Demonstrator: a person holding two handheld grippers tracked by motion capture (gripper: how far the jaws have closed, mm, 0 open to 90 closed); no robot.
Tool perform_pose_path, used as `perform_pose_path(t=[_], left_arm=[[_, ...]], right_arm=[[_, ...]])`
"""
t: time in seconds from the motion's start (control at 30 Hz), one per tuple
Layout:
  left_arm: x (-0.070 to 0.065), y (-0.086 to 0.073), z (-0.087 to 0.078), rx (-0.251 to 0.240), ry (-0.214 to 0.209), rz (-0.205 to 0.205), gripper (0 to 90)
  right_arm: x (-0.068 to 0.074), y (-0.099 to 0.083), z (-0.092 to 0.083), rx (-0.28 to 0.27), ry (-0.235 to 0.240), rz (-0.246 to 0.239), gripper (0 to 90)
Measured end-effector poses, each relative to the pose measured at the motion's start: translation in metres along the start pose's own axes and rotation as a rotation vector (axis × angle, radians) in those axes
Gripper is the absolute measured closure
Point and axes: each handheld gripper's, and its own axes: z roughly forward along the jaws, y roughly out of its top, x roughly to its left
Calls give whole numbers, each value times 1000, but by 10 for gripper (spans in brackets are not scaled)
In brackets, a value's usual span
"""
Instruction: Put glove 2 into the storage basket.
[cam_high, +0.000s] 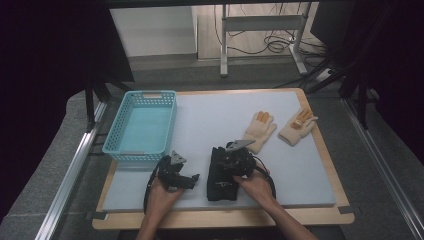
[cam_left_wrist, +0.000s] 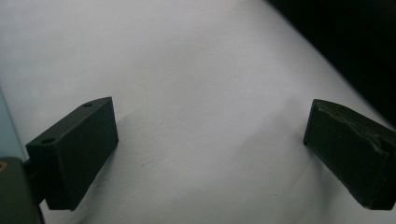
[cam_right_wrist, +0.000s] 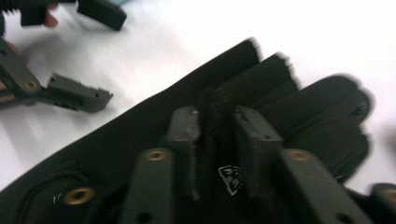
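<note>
The black glove (cam_high: 222, 175) lies at the mat's (cam_high: 300, 165) near edge. Left of it, the left gripper (cam_high: 186, 179) hovers with jaws spread wide over bare mat; the right gripper (cam_right_wrist: 215, 135) pinches a fold of the glove.

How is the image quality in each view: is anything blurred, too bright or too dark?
High view: sharp enough on the mat, but both sides of the room are nearly black. Left gripper view: the open left gripper casts soft shadows on a bright mat. Right gripper view: the black glove has smeared edges, likely motion blur, and the mat behind it is washed out to white.
</note>
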Motion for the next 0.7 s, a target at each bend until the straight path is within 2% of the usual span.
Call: perform_pose_path(t=[0.07,0.17,0.27,0.3,0.37,0.4,0.43,0.53,0.6,0.7], left_arm=[[0,0,0,-4,1,-3,37],[0,0,0,-4,1,-3,36],[0,0,0,-4,0,-3,37],[0,0,0,0,-1,-1,37],[0,0,0,-7,-2,-8,39],[0,0,-1,-8,-7,-15,40],[1,-1,-2,-11,-13,-11,40],[3,-4,-6,-9,-8,-6,44],[9,-8,-11,9,1,-21,40],[15,-10,-14,17,7,-33,38]], right_arm=[[-4,3,-9,-29,-7,4,601],[-14,6,-24,-55,-12,12,610],[-22,0,-36,-63,-6,12,716],[-26,-8,-41,-58,8,14,811],[-27,-13,-42,-53,15,15,843],[-28,-24,-43,-36,28,8,877],[-28,-24,-43,-36,28,8,877],[-28,-42,-44,-15,48,16,883],[-25,-57,-44,-8,65,19,882],[-22,-64,-43,-2,74,11,883]])
